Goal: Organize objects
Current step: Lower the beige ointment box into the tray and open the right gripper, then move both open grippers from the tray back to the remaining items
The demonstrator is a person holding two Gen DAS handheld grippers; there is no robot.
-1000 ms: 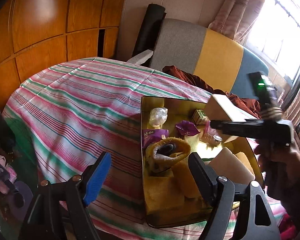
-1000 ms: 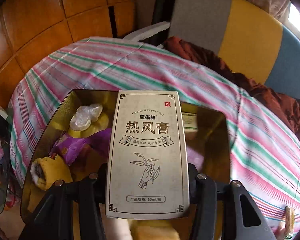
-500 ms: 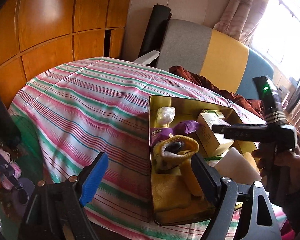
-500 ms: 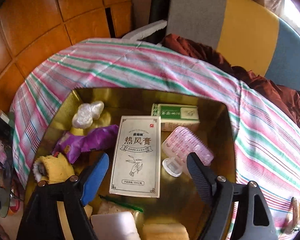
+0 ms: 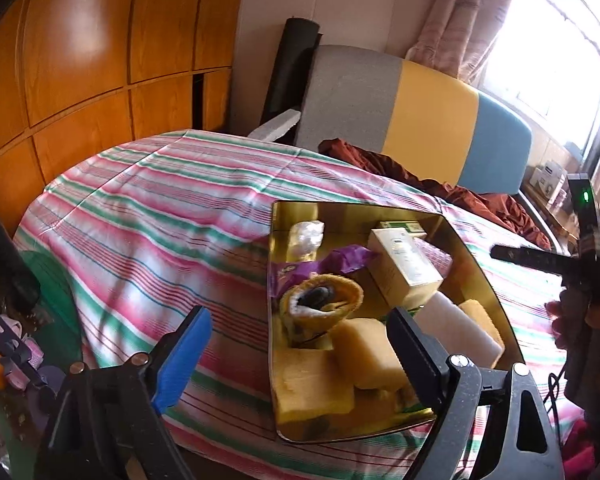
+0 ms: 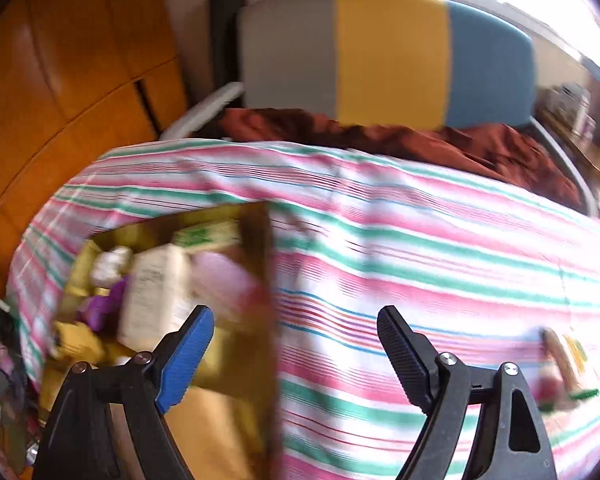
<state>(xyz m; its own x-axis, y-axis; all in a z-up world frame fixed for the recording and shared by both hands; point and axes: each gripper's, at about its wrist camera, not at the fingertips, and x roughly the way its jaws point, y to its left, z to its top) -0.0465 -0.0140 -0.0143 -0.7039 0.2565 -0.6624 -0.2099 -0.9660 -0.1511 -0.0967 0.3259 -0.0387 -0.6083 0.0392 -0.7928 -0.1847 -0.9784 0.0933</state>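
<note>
So the cream box [image 5: 405,270] is out of the right gripper [image 6: 296,344] now and lies flat in the gold tin [image 5: 476,264], beside the purple wrapper [image 5: 320,266]. Right jaws gape wide and empty, swinging off toward a blurry item [image 6: 564,364] on the striped surface [image 6: 420,248], probably next. Left gripper [image 5: 300,352] hovers spread, holding nothing.

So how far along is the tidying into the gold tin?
Done: the cream box lies in the gold tin with the purple wrapper, sponges and rolled sock. In hand: nothing; the left tongs and right tongs are open and empty. Left: a small blurred item on the striped cloth.
</note>
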